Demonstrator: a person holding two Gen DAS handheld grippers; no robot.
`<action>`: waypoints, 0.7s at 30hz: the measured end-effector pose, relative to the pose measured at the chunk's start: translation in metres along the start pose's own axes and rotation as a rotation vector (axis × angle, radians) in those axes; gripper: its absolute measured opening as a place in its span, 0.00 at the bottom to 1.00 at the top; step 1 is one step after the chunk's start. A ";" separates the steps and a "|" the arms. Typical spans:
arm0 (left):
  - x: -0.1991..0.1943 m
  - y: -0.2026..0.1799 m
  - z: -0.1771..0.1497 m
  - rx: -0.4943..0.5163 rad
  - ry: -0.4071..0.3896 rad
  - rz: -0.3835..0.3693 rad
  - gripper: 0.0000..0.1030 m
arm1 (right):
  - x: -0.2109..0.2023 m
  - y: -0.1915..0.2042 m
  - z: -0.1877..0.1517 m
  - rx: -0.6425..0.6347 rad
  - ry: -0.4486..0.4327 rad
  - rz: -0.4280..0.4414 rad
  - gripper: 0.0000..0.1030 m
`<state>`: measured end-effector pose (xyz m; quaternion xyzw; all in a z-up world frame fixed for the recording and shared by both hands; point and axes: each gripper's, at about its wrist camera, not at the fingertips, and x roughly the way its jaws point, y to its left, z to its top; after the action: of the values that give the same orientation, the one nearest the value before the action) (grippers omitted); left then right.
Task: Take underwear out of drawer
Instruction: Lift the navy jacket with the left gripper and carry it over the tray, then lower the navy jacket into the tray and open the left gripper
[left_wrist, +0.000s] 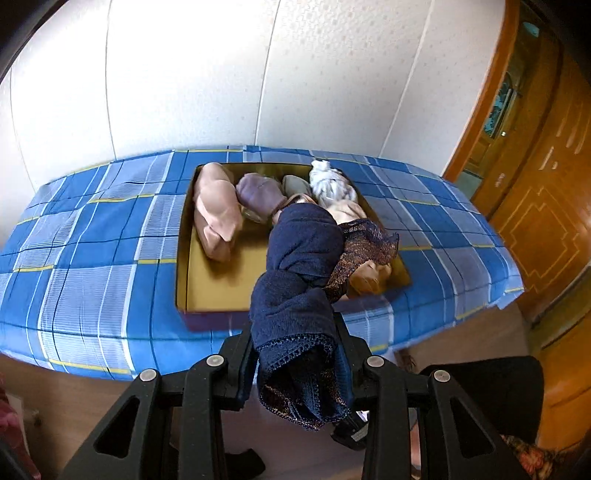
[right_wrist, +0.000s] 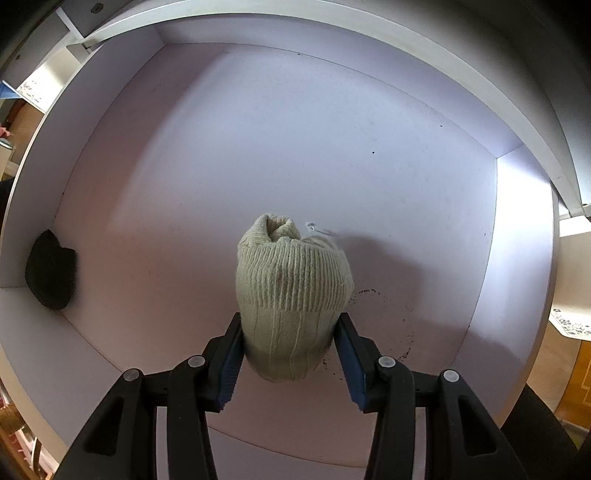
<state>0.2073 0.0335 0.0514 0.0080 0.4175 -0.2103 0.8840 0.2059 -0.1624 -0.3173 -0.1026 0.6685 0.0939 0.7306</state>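
Two grippers, two different bundles, so here's the rundown; the left gripper (left_wrist: 293, 339) is clamped on a dark navy underwear piece (left_wrist: 301, 273) with lacy brownish trim, and the fabric fills the gap between the black fingers (left_wrist: 240, 354) completely; its long axis runs straight along the fingers, away from the camera, with one end hanging down between them toward the lens and the far end poking out over the tray; that tray is a shallow gold-lined box (left_wrist: 218, 284) sitting on a blue plaid bedsheet (left_wrist: 92, 258); inside the box there's a peach roll (left_wrist: 216, 214) on the left, a mauve roll (left_wrist: 258, 195) next to it, a whitish bundle (left_wrist: 332, 182) at the far right, and something tan (left_wrist: 371, 275) mostly hidden behind the navy piece; white wall panels behind, a wooden door (left_wrist: 535, 221) off to the right.

Over on the other side, the right gripper (right_wrist: 290, 343) has its blue-padded fingers (right_wrist: 231, 354) pressed on both sides of a pale green ribbed knit roll (right_wrist: 291, 295); the roll's length points forward along the fingers, folded cuff end away from the camera; it's inside the white drawer (right_wrist: 332, 129), above the drawer floor as far as I can tell, whether it's touching I honestly can't say; a small black bundle (right_wrist: 51, 269) sits against the drawer's left wall, well apart from the green one; some dark specks on the floor near the right finger.
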 end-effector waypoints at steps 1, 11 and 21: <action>0.005 0.002 0.005 -0.014 0.007 0.007 0.35 | -0.006 -0.001 0.000 0.002 0.000 0.002 0.47; 0.054 0.012 0.041 -0.070 0.068 0.060 0.35 | -0.007 -0.008 0.000 0.029 -0.001 0.029 0.47; 0.090 0.006 0.051 -0.071 0.101 0.148 0.35 | -0.013 -0.018 0.000 0.060 0.002 0.063 0.47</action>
<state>0.2977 -0.0032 0.0168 0.0181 0.4669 -0.1291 0.8747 0.2098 -0.1792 -0.3037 -0.0597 0.6746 0.0965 0.7294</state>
